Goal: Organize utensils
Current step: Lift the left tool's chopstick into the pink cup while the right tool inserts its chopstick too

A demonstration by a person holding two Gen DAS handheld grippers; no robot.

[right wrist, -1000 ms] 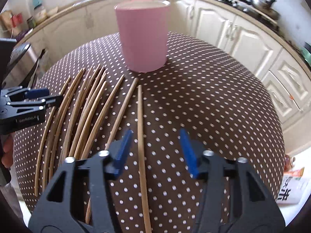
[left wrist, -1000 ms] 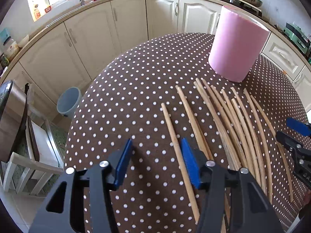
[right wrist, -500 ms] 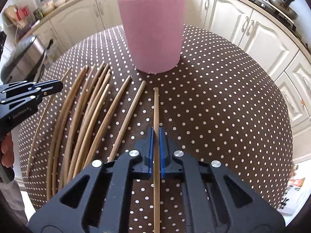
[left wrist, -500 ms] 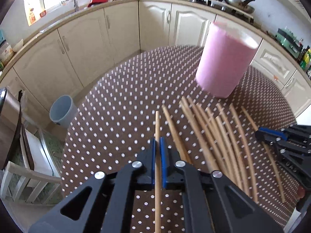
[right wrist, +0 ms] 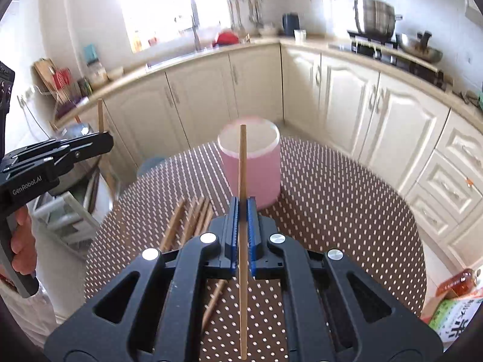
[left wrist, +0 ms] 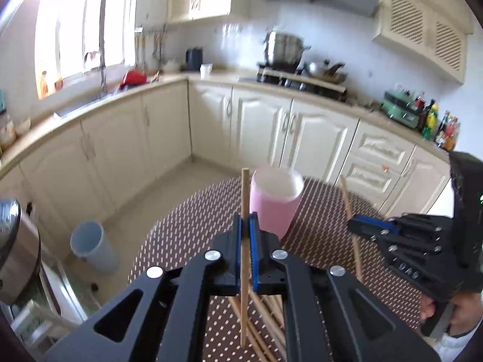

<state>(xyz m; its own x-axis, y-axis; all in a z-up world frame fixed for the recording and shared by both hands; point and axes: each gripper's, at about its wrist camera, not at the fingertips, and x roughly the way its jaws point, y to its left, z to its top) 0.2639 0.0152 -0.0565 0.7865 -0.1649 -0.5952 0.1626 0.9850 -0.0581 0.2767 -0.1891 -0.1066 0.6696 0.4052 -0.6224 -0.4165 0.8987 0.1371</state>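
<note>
Between the blue pads of your left tongs [left wrist: 247, 223] a chopstick [left wrist: 244, 235] is pinched near its middle, its long axis running straight forward along the fingers and tilted up off the surface [left wrist: 193, 226]. Your right tongs [right wrist: 242, 211] are pressed together on a second chopstick [right wrist: 242, 199] in just the same way, lifted and pointing ahead. Below both tools, the remaining chopsticks [right wrist: 193, 220] lie loose on the dotted cloth, side by side, their lengths running roughly toward the pink cup [right wrist: 252, 172].

That cup stands upright farther out on the surface, open mouth up. From the right tongs it sits dead ahead, with the held stick's far tip lined up over the rim; from the left tongs it lies slightly to the right of the stick's line. Your right hand looks the better placed to go first. For either stick to drop in, I judge you need to carry it forward over the mouth and tip it steeply, leading end down.
</note>
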